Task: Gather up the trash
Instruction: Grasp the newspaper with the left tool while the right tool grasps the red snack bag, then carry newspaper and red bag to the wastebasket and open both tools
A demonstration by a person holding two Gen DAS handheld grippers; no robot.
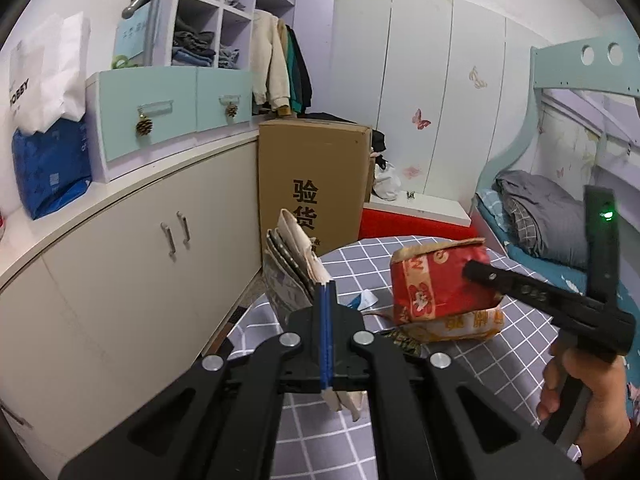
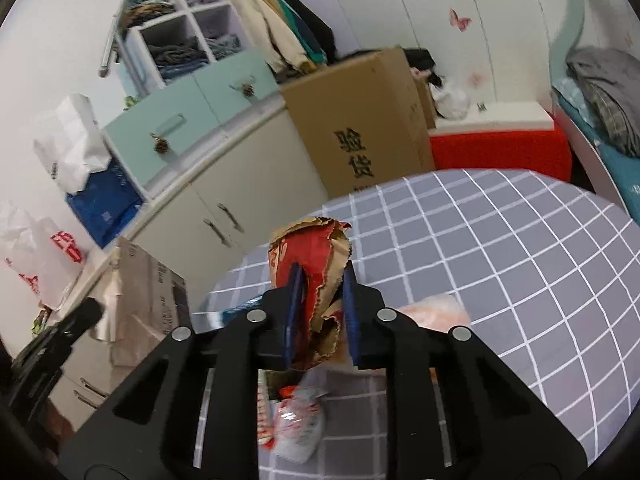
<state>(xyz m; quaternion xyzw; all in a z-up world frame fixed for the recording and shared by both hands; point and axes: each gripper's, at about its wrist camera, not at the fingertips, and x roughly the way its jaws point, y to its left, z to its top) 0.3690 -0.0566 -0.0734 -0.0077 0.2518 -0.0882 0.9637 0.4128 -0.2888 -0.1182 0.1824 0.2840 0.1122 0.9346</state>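
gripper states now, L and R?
Left gripper: shut on the folded paper bag.
Right gripper: shut on the crumpled red wrapper, lifted over the checked tablecloth.

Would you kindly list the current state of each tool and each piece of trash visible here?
Left tool: shut on the paper bag.
Paper bag: flattened, held upright off the table.
Right tool: shut on the red wrapper.
Red wrapper: torn, crumpled, lifted above the table.
Table: covered with grey checked cloth, other wrappers lying on it.
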